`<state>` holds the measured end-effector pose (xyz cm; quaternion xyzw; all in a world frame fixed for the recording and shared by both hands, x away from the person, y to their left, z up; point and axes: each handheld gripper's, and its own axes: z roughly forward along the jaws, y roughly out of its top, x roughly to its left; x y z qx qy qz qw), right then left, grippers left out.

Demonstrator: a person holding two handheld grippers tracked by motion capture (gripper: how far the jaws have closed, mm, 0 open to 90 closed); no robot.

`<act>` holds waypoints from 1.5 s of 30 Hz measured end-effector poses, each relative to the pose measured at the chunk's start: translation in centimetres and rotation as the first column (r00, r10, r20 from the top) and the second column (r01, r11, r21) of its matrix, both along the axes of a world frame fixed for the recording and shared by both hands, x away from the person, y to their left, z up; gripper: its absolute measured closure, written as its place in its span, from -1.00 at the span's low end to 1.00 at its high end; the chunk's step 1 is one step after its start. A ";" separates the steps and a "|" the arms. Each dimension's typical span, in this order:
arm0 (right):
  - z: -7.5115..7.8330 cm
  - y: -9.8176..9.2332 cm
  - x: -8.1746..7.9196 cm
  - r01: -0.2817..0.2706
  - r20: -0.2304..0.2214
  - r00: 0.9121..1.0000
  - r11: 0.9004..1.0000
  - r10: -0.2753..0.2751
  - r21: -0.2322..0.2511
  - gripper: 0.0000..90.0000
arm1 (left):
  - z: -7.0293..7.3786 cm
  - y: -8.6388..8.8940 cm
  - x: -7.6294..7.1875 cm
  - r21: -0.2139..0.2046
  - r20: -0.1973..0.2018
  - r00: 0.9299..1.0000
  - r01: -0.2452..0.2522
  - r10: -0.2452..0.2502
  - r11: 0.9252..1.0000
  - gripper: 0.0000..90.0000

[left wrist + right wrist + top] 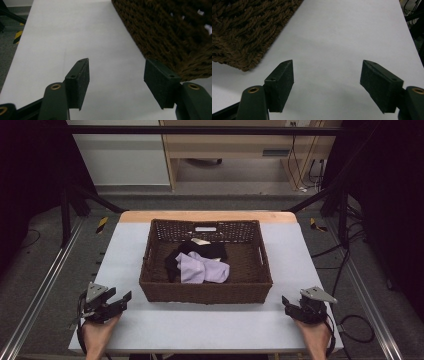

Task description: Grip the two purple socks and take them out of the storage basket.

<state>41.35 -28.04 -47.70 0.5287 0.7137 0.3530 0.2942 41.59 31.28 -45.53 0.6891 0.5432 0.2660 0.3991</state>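
Note:
A brown wicker basket (150, 265) stands in the middle of the white table (120, 250). Inside it lie a lilac cloth (202, 268) and a black cloth (200, 251), with a small white tag (200, 241) behind them. My left gripper (122, 300) rests near the table's front left, open and empty, its jaws wide apart (116, 82) beside the basket's corner (185, 45). My right gripper (287, 302) sits at the front right, open and empty too (327, 85), the basket's other corner (244, 37) to its left.
Black frame rails (45, 285) run along both sides of the table. Cables (350, 320) trail on the floor at the right. A wooden desk (240, 145) stands beyond the table's far edge. Bare table lies in front of the basket.

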 end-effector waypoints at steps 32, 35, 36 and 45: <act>0.4 -0.2 0.1 0.032 0.021 0.999 0.998 -0.033 0.051 -0.42 | 7.6 -3.7 2.0 -0.042 0.131 0.990 0.060 -0.054 0.997 -0.24; 0.4 -0.2 0.1 0.034 0.014 0.999 0.998 -0.034 0.056 -0.42 | 8.1 -4.2 2.4 -0.048 0.138 0.988 0.070 -0.063 0.996 -0.24; 0.4 -0.2 0.1 0.034 0.014 0.999 0.998 -0.035 0.054 -0.42 | 8.1 -4.2 2.4 -0.048 0.138 0.988 0.070 -0.063 0.996 -0.24; 0.3 -0.2 0.2 0.030 0.014 0.999 0.999 -0.031 0.045 -0.41 | 10.0 -6.1 4.0 -0.028 0.147 0.986 0.090 -0.085 0.996 -0.25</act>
